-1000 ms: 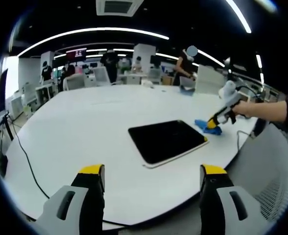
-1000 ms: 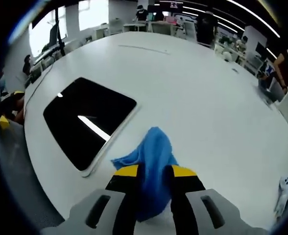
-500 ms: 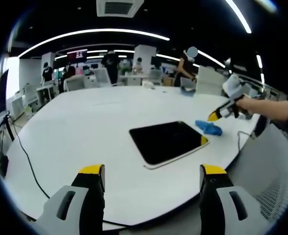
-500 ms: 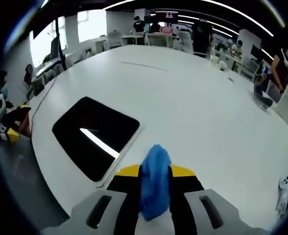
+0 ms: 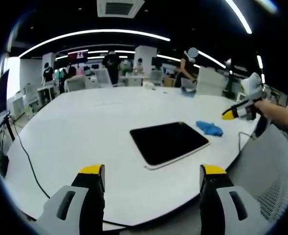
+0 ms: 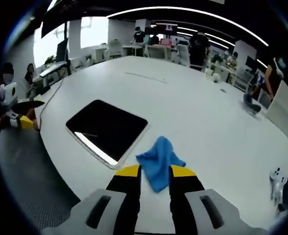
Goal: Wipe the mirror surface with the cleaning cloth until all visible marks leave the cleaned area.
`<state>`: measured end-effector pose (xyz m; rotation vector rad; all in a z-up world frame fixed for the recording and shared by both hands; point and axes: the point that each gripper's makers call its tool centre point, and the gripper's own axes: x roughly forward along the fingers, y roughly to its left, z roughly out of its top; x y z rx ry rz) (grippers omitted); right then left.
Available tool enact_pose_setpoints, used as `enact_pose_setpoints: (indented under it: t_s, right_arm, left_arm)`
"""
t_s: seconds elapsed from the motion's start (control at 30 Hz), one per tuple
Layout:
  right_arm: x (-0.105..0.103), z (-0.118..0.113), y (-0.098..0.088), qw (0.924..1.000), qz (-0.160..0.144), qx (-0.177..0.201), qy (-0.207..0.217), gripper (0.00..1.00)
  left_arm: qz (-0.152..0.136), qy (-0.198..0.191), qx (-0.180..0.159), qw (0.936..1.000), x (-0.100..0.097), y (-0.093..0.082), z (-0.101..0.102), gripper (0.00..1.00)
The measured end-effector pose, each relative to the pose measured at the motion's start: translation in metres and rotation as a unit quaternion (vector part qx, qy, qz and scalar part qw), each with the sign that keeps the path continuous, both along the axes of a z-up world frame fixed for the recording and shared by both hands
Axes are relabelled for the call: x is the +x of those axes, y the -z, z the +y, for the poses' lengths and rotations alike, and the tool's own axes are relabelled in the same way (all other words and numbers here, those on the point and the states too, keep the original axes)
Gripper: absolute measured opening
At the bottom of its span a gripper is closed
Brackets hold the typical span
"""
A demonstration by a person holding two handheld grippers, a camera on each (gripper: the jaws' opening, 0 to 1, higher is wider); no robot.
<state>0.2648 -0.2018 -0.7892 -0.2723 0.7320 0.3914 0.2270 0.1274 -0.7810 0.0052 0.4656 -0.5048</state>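
The mirror (image 5: 168, 142) is a dark rectangular slab with a pale rim, lying flat on the white table (image 5: 95, 122). The blue cloth (image 5: 209, 128) lies crumpled on the table just past its right corner. My left gripper (image 5: 153, 171) hangs open off the near table edge, well short of the mirror. A hand holds my right gripper (image 5: 232, 114) in the air to the right of the cloth. In the right gripper view the cloth (image 6: 159, 159) lies beside the mirror (image 6: 107, 128), just beyond my right gripper (image 6: 155, 172). Its jaws stand a narrow gap apart, holding nothing. The left gripper (image 6: 26, 113) shows at far left.
Grey mesh chair backs (image 5: 276, 181) (image 6: 31, 191) stand against the table edge. A black cable (image 5: 26, 156) runs over the table's left side, and another cable (image 5: 239, 139) sits near the right edge. A small white object (image 6: 277, 177) lies far right. People and desks fill the background.
The right gripper has let go of the cloth, which now lies on the table, and has pulled back up and away from it. The left gripper stayed still.
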Motion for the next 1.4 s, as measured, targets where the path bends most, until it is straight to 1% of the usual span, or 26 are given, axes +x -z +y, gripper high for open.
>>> enact_pose_setpoints:
  t_s: [0.17,0.2,0.23,0.33,0.43,0.57,0.63,0.67,0.73,0.8,0.87,0.9,0.93,0.97,1.07,1.17,1.23,1.27,1.3,1.4]
  right_arm:
    - [-0.024,0.004,0.003,0.9995,0.002,0.03,0.01,0.19]
    - [-0.028,0.006,0.004,0.9994,0.002,0.034,0.005,0.2]
    - [-0.033,0.006,0.005,0.9992,-0.001,0.038,0.006,0.21]
    - [-0.042,0.008,0.008,0.9985,0.002,0.053,0.011,0.25]
    - [-0.049,0.009,0.007,0.9973,-0.005,0.07,0.021,0.31]
    - [-0.053,0.013,0.006,0.9961,-0.021,0.081,0.027,0.43]
    - [-0.053,0.02,0.006,0.9947,-0.029,0.095,0.024,0.47]
    - [-0.054,0.022,0.007,0.9943,-0.028,0.1,0.024,0.52]
    - [-0.055,0.025,0.005,0.9935,-0.039,0.105,0.024,0.58]
    - [-0.055,0.027,0.004,0.993,-0.046,0.106,0.025,0.68]
    - [-0.054,0.029,0.005,0.9924,-0.051,0.109,0.027,0.73]
    - [-0.054,0.03,0.005,0.9915,-0.052,0.115,0.031,0.77]
    - [-0.054,0.033,0.006,0.9906,-0.05,0.123,0.034,0.83]
    - [-0.054,0.033,0.006,0.9905,-0.05,0.123,0.036,0.89]
    - [-0.05,0.028,0.005,0.9897,-0.063,0.121,0.042,0.99]
    - [-0.05,0.032,0.005,0.9886,-0.062,0.132,0.038,1.0]
    - [-0.05,0.035,0.006,0.9889,-0.059,0.132,0.034,1.0]
    - [-0.051,0.036,0.006,0.9891,-0.058,0.131,0.033,1.0]
    - [-0.051,0.036,0.006,0.9889,-0.059,0.132,0.034,1.0]
    - [-0.051,0.034,0.006,0.9884,-0.062,0.133,0.039,1.0]
  left_arm:
    - [0.001,0.0,0.0,1.0,0.0,0.0,0.0,0.79]
    - [0.001,0.0,0.0,1.0,0.0,0.0,0.0,0.79]
    - [0.0,0.0,0.0,1.0,0.0,0.0,0.0,0.79]
    - [0.0,-0.001,0.0,1.0,0.0,0.0,0.0,0.79]
    - [0.001,0.0,0.0,1.0,-0.001,0.0,0.0,0.79]
    - [0.003,0.003,0.0,1.0,-0.001,0.001,0.0,0.79]
    - [0.003,0.005,0.0,1.0,-0.001,0.001,-0.001,0.8]
    - [0.003,0.005,0.0,1.0,-0.002,0.001,-0.001,0.81]
    - [0.005,0.006,0.001,1.0,-0.002,0.001,-0.001,0.81]
    - [0.005,0.006,0.001,1.0,-0.002,0.002,-0.001,0.82]
    - [0.001,0.007,0.0,1.0,-0.002,0.0,-0.002,0.82]
    - [-0.001,0.008,0.0,1.0,-0.002,0.0,-0.002,0.82]
    - [-0.001,0.009,-0.001,1.0,-0.001,0.0,-0.002,0.82]
    - [-0.002,0.009,-0.001,1.0,-0.001,0.0,-0.002,0.83]
    - [0.0,0.009,0.0,1.0,-0.001,0.0,-0.002,0.85]
    - [0.004,0.004,0.001,1.0,-0.001,0.002,0.0,0.95]
    - [0.02,0.003,-0.002,0.9998,-0.002,0.006,0.0,0.99]
    - [0.031,0.006,-0.002,0.9995,-0.005,0.009,0.0,0.99]
    - [0.036,0.008,-0.002,0.9993,-0.007,0.01,0.0,0.99]
    - [0.044,0.006,-0.001,0.999,-0.008,0.012,0.001,0.99]
